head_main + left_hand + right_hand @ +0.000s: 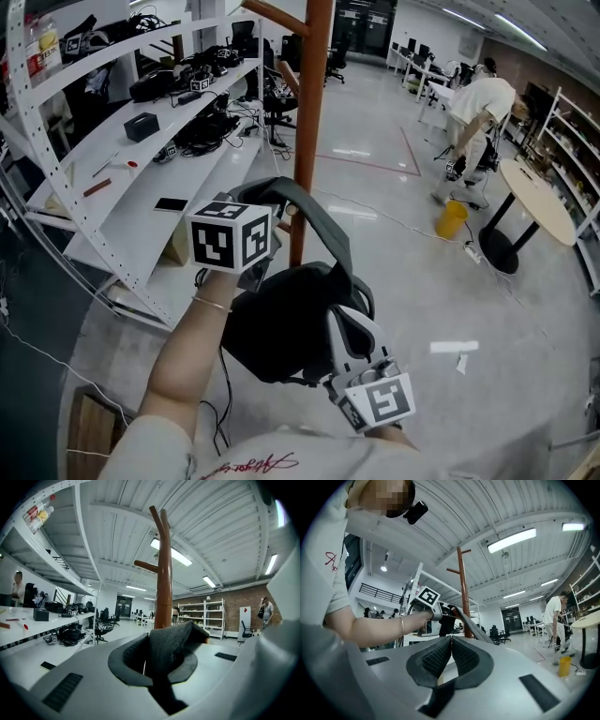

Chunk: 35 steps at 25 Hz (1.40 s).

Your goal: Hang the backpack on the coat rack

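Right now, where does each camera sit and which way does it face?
Head view: on the person's head, facing steeply down at the backpack by the coat rack; left forearm and shirt show.
Left gripper view: on the left gripper, facing up the coat rack; jaws shut on the backpack strap.
Right gripper view: on the right gripper, facing the left forearm and coat rack; jaws together, nothing between.
Shared: all three show the coat rack.

Shelving (pixel 120 246): white, several tiers, perforated posts.
Black box (pixel 141 126): on the shelving's middle tier.
Cables and dark gear (pixel 208 129): heaped further along that tier.
Flat dark device (pixel 171 203): on the shelving's lower tier.
Person (pixel 480 108): white shirt, bent over, well apart from the shelving.
Yellow bucket (pixel 451 218): on the floor, far across from the shelving.
Round table (pixel 536 197): beyond the bucket, farthest from the shelving.
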### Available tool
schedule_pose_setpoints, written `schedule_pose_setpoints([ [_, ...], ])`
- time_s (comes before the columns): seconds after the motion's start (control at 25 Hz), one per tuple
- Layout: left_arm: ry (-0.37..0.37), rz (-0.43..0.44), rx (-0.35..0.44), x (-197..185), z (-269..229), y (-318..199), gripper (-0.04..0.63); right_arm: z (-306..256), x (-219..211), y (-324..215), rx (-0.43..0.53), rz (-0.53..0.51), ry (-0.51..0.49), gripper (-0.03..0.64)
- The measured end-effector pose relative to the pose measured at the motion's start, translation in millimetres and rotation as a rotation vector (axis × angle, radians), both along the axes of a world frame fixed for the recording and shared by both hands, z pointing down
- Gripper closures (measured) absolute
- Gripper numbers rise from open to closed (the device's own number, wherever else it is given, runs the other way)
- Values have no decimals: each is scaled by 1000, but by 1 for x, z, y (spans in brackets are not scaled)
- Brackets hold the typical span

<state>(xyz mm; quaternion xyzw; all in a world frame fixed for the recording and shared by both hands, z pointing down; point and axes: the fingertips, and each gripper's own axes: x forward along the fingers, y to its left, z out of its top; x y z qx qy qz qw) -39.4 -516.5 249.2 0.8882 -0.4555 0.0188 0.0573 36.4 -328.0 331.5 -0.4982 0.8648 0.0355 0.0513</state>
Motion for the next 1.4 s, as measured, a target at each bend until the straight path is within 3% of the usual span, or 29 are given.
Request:
schedule_pose_setpoints([
  [0.48,-27,-41,40,0,32,5,554,17,-7,-1,-70,-11,-5,600],
  [0.76,-109,-136,219,-1,41,15,554,25,-5,3,-82,-10,23,600],
  [0.96,-77,-157,292,-7,41,31,554,33,-4,6,-98,-18,22,600],
  [1.2,-61,-195,312,-14,44,58,552,30,-11,14,-82,-50,29,600],
  [1.4,-9,-226,251,-25,59,82,534,22,-18,22,-61,-80,21,600],
])
